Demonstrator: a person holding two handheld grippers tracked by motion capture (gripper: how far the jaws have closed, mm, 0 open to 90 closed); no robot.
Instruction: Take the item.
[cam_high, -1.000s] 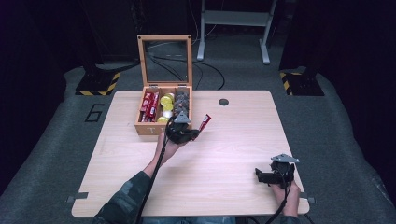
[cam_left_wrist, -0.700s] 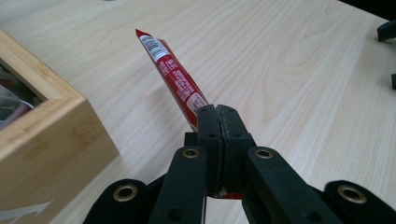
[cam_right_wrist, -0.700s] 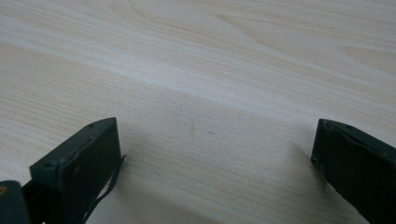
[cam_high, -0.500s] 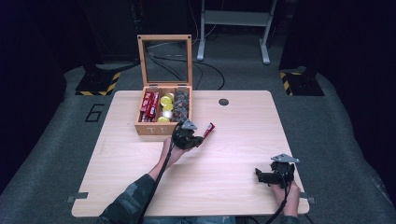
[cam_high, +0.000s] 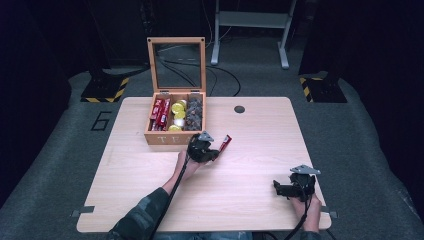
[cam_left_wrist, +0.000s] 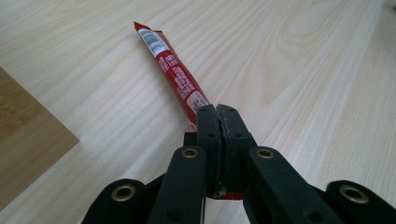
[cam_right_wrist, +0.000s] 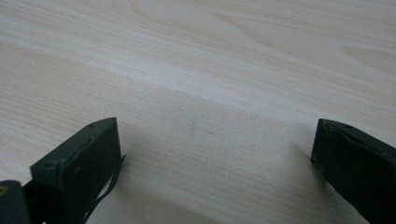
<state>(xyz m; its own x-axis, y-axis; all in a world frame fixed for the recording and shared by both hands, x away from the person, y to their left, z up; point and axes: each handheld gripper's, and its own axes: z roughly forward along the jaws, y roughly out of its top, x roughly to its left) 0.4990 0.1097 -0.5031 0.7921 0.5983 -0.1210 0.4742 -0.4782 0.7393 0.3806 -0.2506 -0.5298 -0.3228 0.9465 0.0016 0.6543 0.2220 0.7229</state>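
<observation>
Two grippers are in our hands, and we take them left to right. At the left of the table (cam_high: 125, 200) stands the wooden box (cam_high: 175, 135), lid up, with red packets, yellow rounds and dark pieces inside. Just right of its front corner, our left gripper (cam_high: 212, 148) has its fingers (cam_left_wrist: 208, 135) pressed tight on one end of a red stick packet (cam_left_wrist: 170, 70), whose far end juts out above the bare wood. One packet is thus out of the box; we judge it still has to be set down, and the rest remains inside. A second ago this gripper was against the box front; it has since drawn back and rightward. Our right gripper (cam_high: 295, 186) rests near the right front edge, fingers spread wide, holding nothing, unmoved.
</observation>
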